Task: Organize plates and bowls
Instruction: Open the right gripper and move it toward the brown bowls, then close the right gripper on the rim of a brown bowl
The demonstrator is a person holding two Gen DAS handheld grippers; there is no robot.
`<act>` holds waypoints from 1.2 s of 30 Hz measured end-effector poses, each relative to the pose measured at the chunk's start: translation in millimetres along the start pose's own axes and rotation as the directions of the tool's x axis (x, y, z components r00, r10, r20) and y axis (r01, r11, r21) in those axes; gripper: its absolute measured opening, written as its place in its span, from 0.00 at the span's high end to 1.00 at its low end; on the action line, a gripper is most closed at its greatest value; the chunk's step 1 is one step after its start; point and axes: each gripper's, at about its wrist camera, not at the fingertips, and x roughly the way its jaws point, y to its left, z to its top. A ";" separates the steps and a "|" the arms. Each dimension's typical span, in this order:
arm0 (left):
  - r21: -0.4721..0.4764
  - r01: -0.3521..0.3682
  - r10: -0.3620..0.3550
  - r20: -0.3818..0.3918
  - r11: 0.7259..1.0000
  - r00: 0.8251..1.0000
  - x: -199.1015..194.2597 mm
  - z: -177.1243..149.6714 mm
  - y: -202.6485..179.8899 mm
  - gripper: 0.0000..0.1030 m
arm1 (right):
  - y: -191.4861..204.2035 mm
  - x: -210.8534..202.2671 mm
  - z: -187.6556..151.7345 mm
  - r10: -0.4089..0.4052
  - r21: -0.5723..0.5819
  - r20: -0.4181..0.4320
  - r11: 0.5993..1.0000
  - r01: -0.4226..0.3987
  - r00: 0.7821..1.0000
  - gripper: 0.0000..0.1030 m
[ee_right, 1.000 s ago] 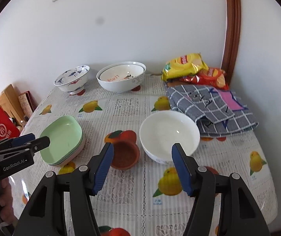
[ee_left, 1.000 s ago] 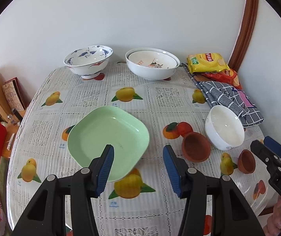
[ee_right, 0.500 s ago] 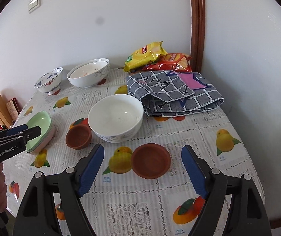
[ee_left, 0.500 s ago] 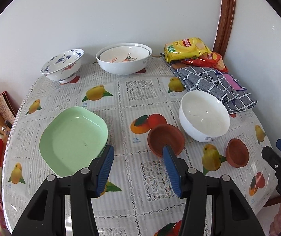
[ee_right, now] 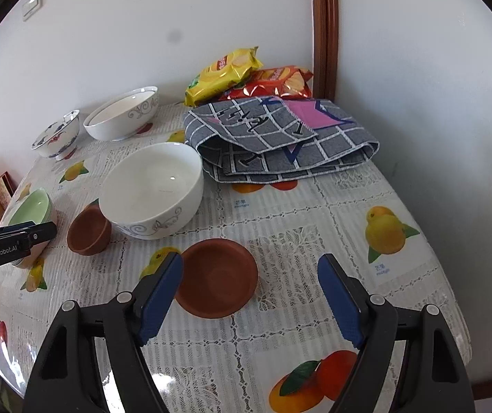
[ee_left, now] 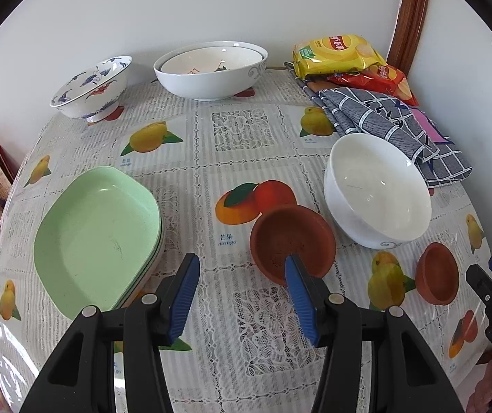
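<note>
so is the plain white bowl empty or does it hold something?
Empty: the white bowl stands upright, its bare glossy inside visible in both views.

A glossy clear plastic film covers the white lace-patterned tablecloth (ee_left: 246,130) with printed fruit, catching window glare near its edges. The plain white round bowl (ee_left: 376,189) looks like glazed ceramic, smooth and shiny, as do the two nested large white bowls (ee_left: 211,69) and the blue-flowered footed bowl (ee_left: 91,86). The two brown terracotta-like dishes, a deeper one (ee_left: 292,241) and a shallow saucer (ee_right: 216,277), are matt and slightly grainy. The stacked pale green square plates (ee_left: 97,237) look like matt speckled plastic. The grey checked folded cloth (ee_right: 280,141) is woven fabric. The yellow crisp bag (ee_right: 223,74) and red crisp bag (ee_right: 280,81) are shiny crinkled foil. Both grippers have matt black plastic arms, ribbed blue rubbery pads (ee_right: 158,296) and small metal rivets.
</note>
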 end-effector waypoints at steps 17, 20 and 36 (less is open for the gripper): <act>-0.026 -0.010 0.008 -0.061 1.000 0.998 52.5 14.2 -4.6 0.52 | -14.7 56.2 -8.8 0.026 0.043 -0.111 0.999 -0.021 0.993 0.45; -0.025 -0.009 0.007 -0.067 1.000 0.998 58.4 14.3 -6.1 0.52 | -15.0 60.4 -10.6 0.024 0.042 -0.121 0.999 -0.019 0.992 0.50; -0.032 0.023 -0.025 -0.058 0.999 0.998 65.4 12.6 -6.3 0.52 | -13.3 62.2 -11.5 -0.006 0.020 -0.112 1.000 0.008 0.994 0.50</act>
